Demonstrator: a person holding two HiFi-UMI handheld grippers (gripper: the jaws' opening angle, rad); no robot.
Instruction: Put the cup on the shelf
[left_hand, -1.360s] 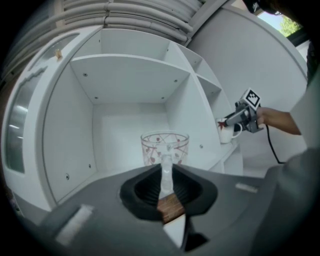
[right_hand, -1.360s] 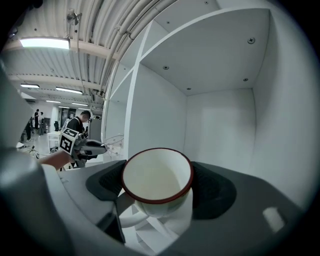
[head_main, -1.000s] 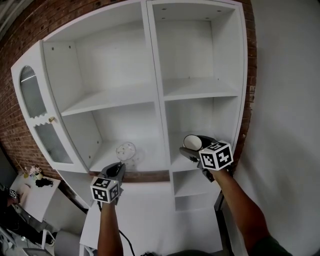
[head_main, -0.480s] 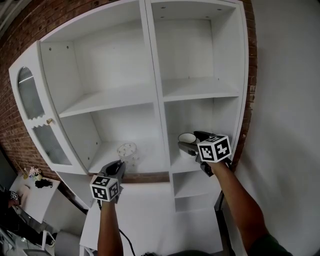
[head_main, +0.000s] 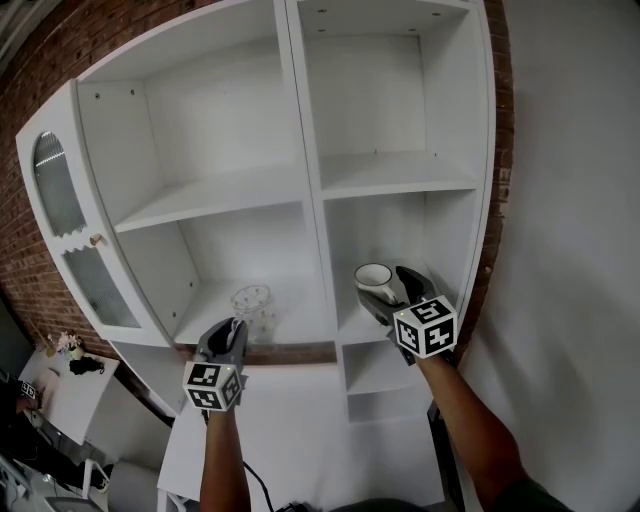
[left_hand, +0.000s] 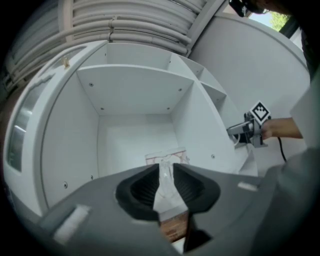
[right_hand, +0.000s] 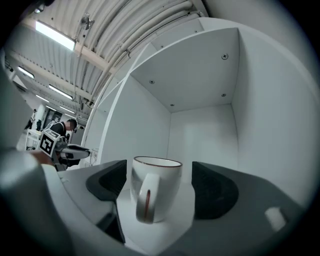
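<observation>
One white red-rimmed ceramic mug (right_hand: 162, 192) stands upright, handle toward the right gripper (right_hand: 159, 172)'s released fingers; the left gripper (left_hand: 166, 170)'s fingers, just opening, flank one clear patterned glass (left_hand: 172, 155).

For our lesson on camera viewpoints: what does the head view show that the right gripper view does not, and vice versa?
Only the head view: the red brick wall and the arched glass cabinet door. Only the right gripper view: the ceiling strip lights and pipes. Both: the white ceramic mug with a dark rim, standing in the white shelving unit.
</observation>
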